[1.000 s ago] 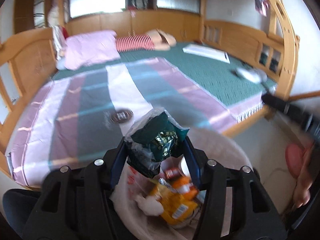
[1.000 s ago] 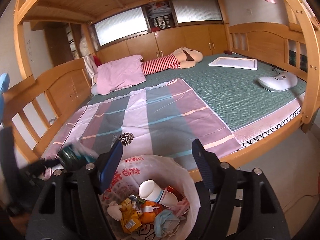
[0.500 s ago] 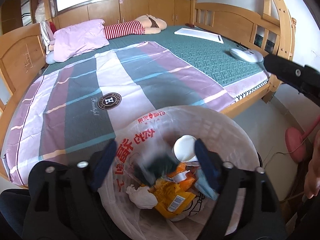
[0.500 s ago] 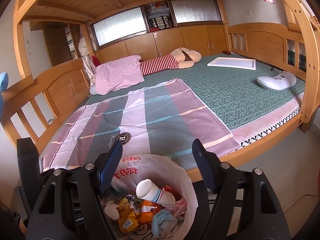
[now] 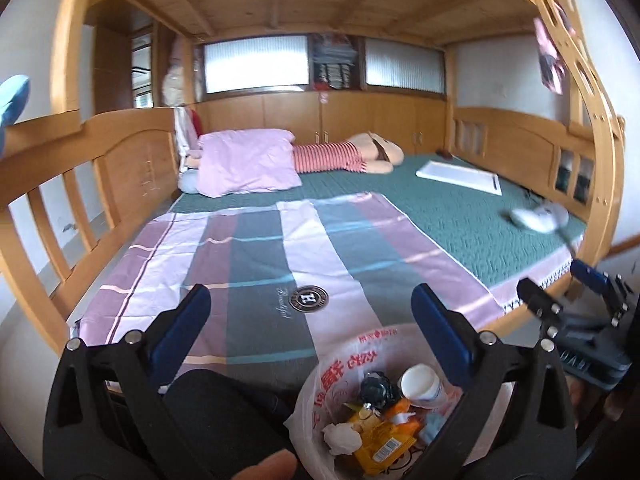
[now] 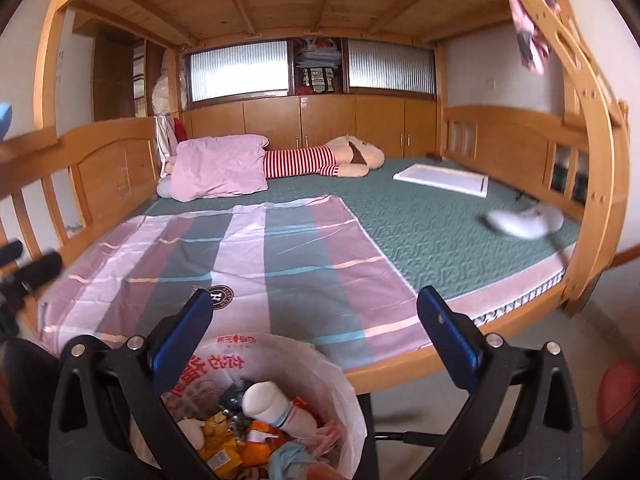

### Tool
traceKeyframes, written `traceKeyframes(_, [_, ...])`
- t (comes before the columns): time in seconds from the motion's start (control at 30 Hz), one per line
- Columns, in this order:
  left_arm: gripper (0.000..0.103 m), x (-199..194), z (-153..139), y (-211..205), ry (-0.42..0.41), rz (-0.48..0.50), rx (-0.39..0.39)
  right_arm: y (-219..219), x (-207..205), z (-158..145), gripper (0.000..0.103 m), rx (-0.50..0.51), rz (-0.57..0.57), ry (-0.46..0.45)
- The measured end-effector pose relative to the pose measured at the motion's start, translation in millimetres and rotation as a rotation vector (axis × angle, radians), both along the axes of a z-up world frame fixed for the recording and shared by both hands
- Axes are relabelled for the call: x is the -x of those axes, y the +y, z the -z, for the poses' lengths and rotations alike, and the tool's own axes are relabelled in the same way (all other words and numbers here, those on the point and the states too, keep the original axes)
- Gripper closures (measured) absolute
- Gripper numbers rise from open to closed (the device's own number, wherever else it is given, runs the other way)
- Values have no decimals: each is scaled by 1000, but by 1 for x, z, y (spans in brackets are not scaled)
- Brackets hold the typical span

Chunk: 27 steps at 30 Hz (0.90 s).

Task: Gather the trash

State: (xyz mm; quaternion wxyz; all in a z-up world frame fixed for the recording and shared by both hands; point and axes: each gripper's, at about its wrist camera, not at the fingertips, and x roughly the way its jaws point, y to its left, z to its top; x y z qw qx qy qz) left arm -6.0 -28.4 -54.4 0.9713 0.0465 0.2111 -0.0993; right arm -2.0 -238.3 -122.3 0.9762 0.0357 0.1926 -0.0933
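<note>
A trash bin lined with a white plastic bag [image 5: 344,364] stands beside the bed and also shows in the right wrist view [image 6: 276,356]. It holds a dark green crumpled wrapper [image 5: 376,388], a white cup [image 5: 420,384], an orange packet [image 5: 380,444] and tissue. My left gripper [image 5: 312,320] is open and empty above the bin's left side. My right gripper [image 6: 316,324] is open and empty above the bin, and shows at the right of the left wrist view [image 5: 576,304].
A wooden bunk bed [image 6: 400,368] holds a striped pink and grey sheet [image 6: 248,264], a pink pillow [image 6: 220,168], a striped plush toy [image 6: 320,160], a white board [image 6: 444,180] and a white device [image 6: 524,220]. A pink object [image 6: 616,396] lies on the floor at right.
My left gripper opened and dropped the dark green wrapper into the bin, then rose and tilted up toward the bed. The right gripper stayed open and tilted up slightly.
</note>
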Motion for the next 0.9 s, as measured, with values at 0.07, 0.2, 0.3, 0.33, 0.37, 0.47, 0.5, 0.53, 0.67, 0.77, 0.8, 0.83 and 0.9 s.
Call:
traceKeyframes(0.07, [3,0,-3,2,-10,-11,-3,4,1,-1,3,17,0,-13])
traceKeyframes(0.2, [3,0,-2,-2,-21,-27,-43,7,1,-2,3,21,-3,-22])
traceKeyframes(0.3, [3,1,0,-2,-13,-24,-46,6,1,-1,3,14,-7,-21])
traceKeyframes(0.33, [3,1,0,-2,-8,-24,-44,6,0,-1,3,14,-8,-20])
traceKeyframes(0.37, [3,0,0,-2,-3,-24,-41,5,0,-1,3,14,-8,-19])
traceKeyframes(0.47, [3,-3,1,-1,3,-28,-36,5,0,-1,3,13,-8,-20])
traceKeyframes(0.5, [3,-3,1,0,4,-28,-32,4,-1,-2,3,10,-8,-20])
traceKeyframes(0.53, [3,-4,1,1,7,-28,-30,4,0,-1,3,8,-10,-20])
traceKeyframes(0.67, [3,-5,4,1,14,-28,-27,3,-1,-1,3,6,-13,-21])
traceKeyframes(0.77, [3,-4,4,-1,19,-25,-25,3,-1,-1,3,5,-13,-20])
traceKeyframes(0.8, [3,-4,4,-1,19,-25,-24,3,-1,-1,3,5,-13,-21])
traceKeyframes(0.83, [3,-4,4,-1,20,-25,-24,2,-1,-1,3,4,-13,-20])
traceKeyframes(0.9, [3,-4,4,-1,21,-25,-24,3,-1,0,3,1,-13,-19])
